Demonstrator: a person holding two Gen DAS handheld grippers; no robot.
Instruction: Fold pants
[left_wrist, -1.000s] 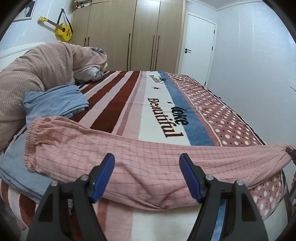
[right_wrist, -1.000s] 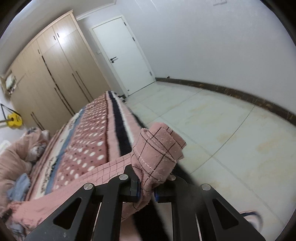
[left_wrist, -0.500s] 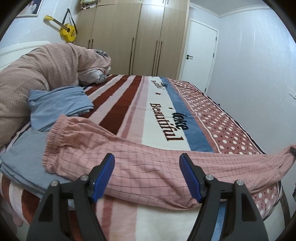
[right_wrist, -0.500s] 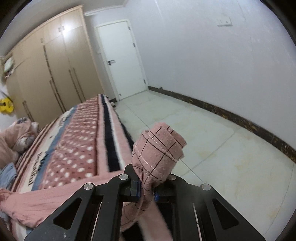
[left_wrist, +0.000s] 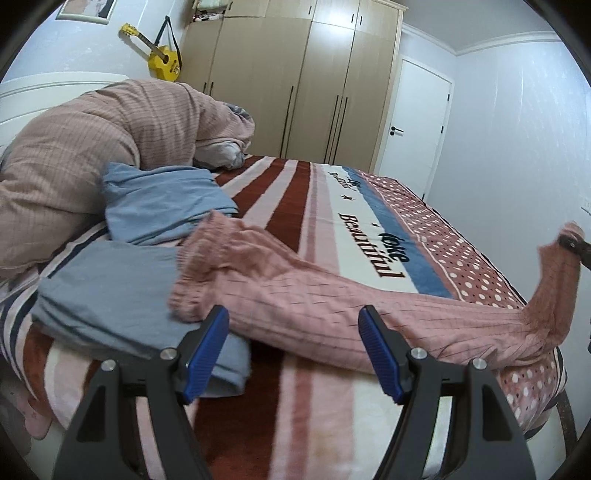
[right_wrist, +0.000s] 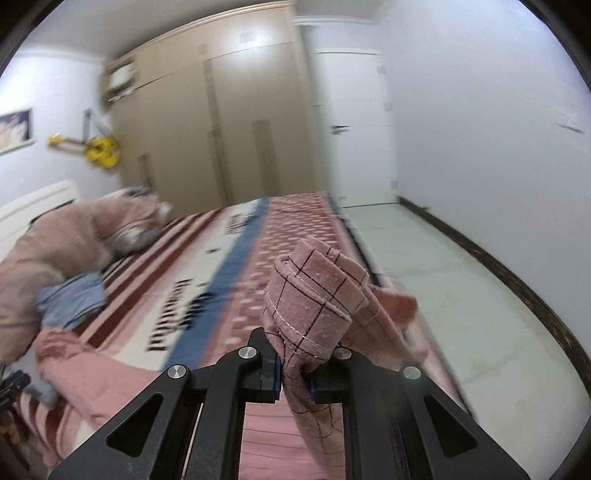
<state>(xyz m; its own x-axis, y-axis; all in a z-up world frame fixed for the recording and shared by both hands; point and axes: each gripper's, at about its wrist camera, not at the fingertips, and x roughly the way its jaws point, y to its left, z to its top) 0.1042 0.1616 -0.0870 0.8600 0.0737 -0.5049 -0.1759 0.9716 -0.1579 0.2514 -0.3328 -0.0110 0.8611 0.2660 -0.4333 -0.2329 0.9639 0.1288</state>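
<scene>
Two hand-held grippers share the work: the right hand-held gripper (right_wrist: 294, 380) clamps the pink checked fabric pants' (left_wrist: 332, 310) cuff, lifting it for folding; the left hand-held gripper (left_wrist: 293, 350) hovers apart near the waistband.

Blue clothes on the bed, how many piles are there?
2. One blue pile lies against the bunched pink quilt. The other blue pile sits nearer, at the bed's edge, partly under the pink pants. More could be hidden beneath the quilt.
</scene>
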